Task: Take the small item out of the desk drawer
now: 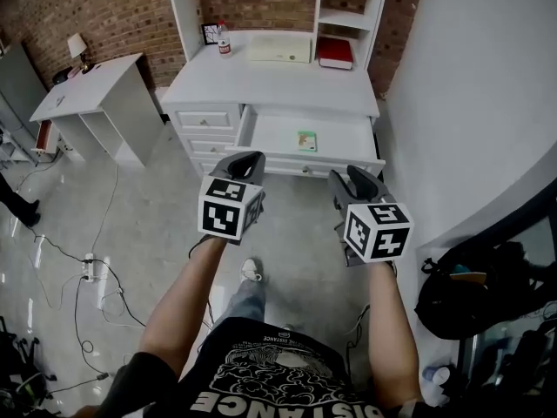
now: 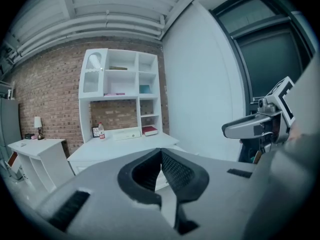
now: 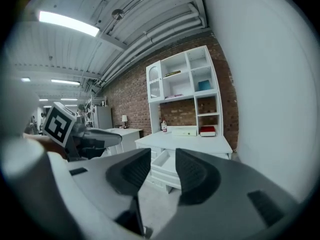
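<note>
Left gripper (image 2: 161,154) jaws together, empty; right gripper (image 3: 163,159) jaws partly apart, empty; open drawer (image 1: 344,136) beyond.

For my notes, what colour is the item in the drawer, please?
The item is mostly green; see head view.

A brick wall (image 1: 104,11) spans 12 o'clock behind a white desk (image 1: 278,81) with a shelf hutch (image 1: 345,17). A smaller white table (image 1: 87,90) with a lamp (image 1: 77,46) stands at 10 o'clock. Glossy grey floor (image 1: 130,225) below, plain white wall (image 1: 470,103) at 3 o'clock.
</note>
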